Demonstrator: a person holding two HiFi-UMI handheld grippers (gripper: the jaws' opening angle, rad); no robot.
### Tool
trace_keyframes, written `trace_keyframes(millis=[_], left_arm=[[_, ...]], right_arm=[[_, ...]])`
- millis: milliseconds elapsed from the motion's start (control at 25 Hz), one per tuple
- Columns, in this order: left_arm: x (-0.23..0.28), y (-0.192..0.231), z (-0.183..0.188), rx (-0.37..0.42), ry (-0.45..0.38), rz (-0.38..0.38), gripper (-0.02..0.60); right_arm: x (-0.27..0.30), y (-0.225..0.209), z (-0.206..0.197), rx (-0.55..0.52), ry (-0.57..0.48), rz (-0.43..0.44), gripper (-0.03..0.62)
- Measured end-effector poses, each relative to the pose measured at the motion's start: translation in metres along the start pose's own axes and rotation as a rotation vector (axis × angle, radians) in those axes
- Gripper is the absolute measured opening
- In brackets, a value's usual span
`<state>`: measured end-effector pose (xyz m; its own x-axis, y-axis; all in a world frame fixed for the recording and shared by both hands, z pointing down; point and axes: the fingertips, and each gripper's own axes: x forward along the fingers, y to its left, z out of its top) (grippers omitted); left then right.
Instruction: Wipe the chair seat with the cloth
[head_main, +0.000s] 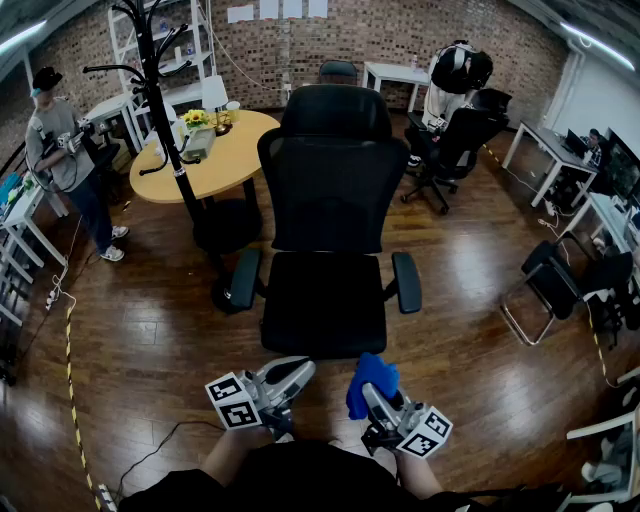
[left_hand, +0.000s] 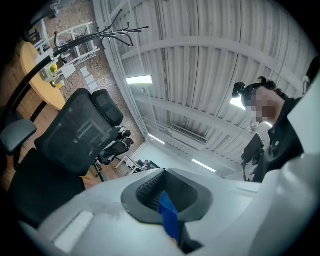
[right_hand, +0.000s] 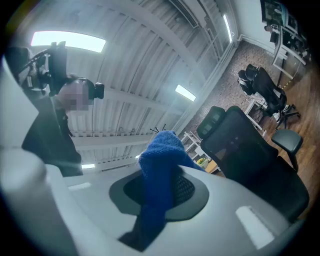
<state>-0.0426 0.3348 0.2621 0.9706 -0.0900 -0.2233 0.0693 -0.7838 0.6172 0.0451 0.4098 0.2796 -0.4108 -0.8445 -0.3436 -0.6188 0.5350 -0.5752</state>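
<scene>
A black mesh office chair stands in the middle of the head view, its seat (head_main: 322, 300) bare and facing me. Just short of the seat's front edge are both grippers. My right gripper (head_main: 374, 393) is shut on a blue cloth (head_main: 371, 378), which bunches up above its jaws; the same cloth (right_hand: 161, 172) fills the middle of the right gripper view. Left of it, my left gripper (head_main: 298, 372) has its jaws together with nothing held. Both gripper cameras tilt up toward the ceiling, with the chair's backrest (left_hand: 75, 132) at the side.
A coat stand (head_main: 160, 95) and a round wooden table (head_main: 225, 150) stand behind the chair on the left. A person (head_main: 62, 150) stands at far left. Another office chair (head_main: 455, 145) and a folding chair (head_main: 545, 285) are on the right. A cable (head_main: 160, 445) lies on the wooden floor.
</scene>
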Motion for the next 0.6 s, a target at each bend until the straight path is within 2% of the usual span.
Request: trace_keyframes(millis=[240, 400, 600], left_arm=[[0.002, 0.026, 0.017, 0.053, -0.023, 0.098, 0.000], [-0.009, 0.054, 0.031, 0.061, -0.042, 0.162, 0.000], [-0.002, 0.118, 0.053, 0.041, -0.053, 0.165, 0.000]], right_arm=[[-0.012, -0.036, 0.011, 0.005, 0.001, -0.039, 0.058], [0.004, -0.062, 0.011, 0.013, 0.022, -0.064, 0.058], [0.051, -0.108, 0.006, -0.009, 0.063, -0.103, 0.060]])
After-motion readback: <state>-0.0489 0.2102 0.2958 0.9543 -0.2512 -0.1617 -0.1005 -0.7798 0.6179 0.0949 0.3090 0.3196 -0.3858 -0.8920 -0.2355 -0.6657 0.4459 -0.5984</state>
